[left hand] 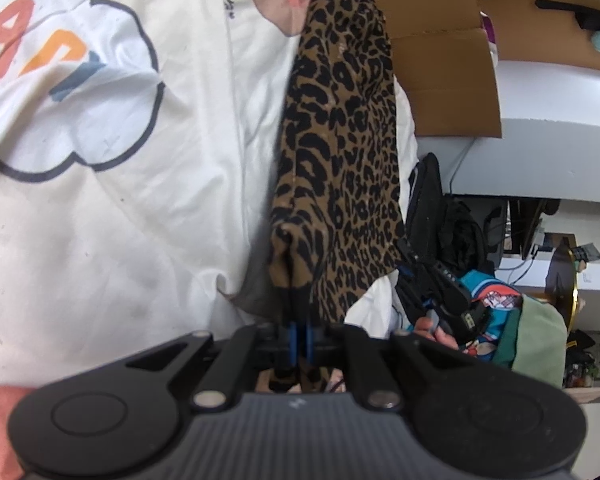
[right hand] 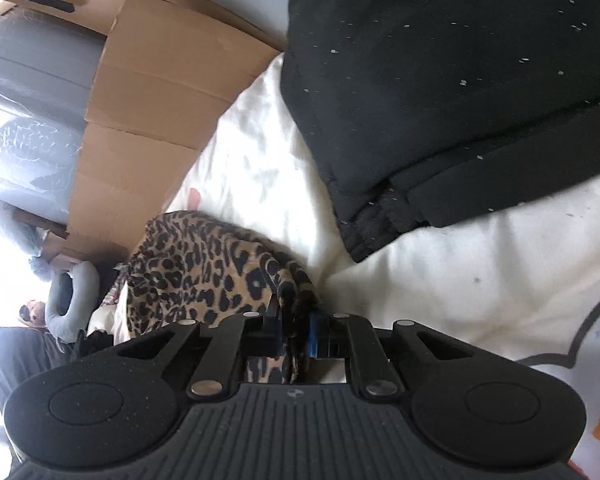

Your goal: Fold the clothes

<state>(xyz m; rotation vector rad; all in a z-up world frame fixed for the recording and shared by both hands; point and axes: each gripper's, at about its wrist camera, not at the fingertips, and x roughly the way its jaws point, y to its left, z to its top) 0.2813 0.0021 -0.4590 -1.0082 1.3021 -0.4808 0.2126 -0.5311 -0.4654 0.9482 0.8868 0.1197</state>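
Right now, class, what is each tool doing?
Left tool: shut on the leopard-print garment.
Right tool: shut on the same leopard-print garment.

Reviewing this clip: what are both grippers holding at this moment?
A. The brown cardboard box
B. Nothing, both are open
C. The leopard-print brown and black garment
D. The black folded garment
C: the left gripper is pinched shut on the leopard-print brown and black garment, and the right gripper has the same fabric bunched between its closed fingers.
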